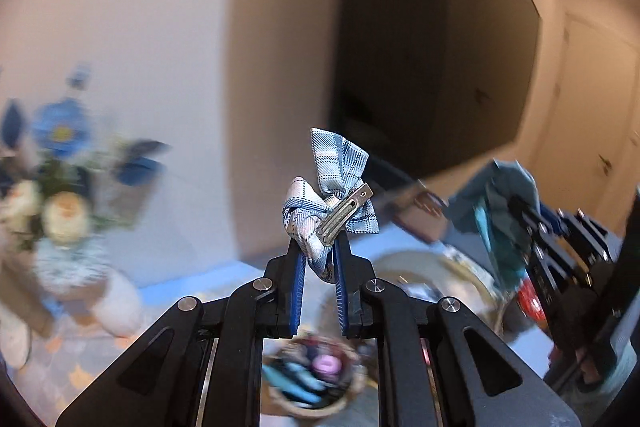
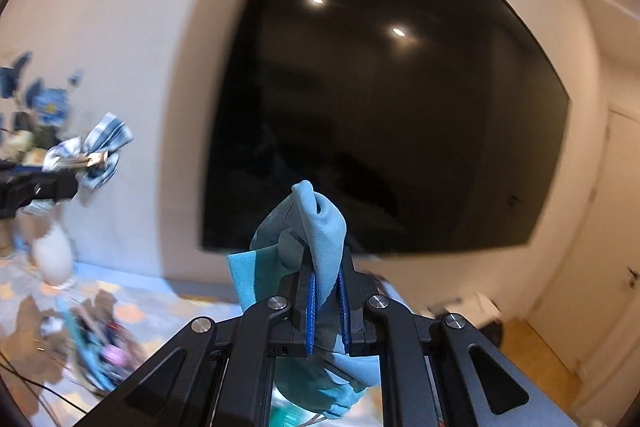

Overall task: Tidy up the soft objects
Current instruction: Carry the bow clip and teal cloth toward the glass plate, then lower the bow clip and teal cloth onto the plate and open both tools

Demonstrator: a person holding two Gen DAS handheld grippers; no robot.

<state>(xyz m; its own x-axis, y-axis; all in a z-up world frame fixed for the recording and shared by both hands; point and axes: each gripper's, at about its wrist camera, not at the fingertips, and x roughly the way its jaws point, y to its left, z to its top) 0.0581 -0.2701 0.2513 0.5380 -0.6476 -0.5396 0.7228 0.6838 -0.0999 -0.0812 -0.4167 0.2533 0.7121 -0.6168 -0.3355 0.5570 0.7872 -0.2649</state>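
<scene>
My left gripper (image 1: 319, 247) is shut on a blue plaid bow hair clip (image 1: 330, 203) with a metal clasp, held up in the air above the table. The bow also shows at the left of the right wrist view (image 2: 94, 151). My right gripper (image 2: 325, 263) is shut on a light blue soft cloth (image 2: 316, 227) that drapes over and below the fingers. That cloth and the right gripper appear at the right of the left wrist view (image 1: 500, 203).
A large dark TV screen (image 2: 380, 99) hangs on the wall ahead. A vase of blue and white flowers (image 1: 60, 187) stands at the left. A small basket (image 1: 312, 379) of mixed items and a round bowl (image 1: 440, 267) sit on the patterned tablecloth below.
</scene>
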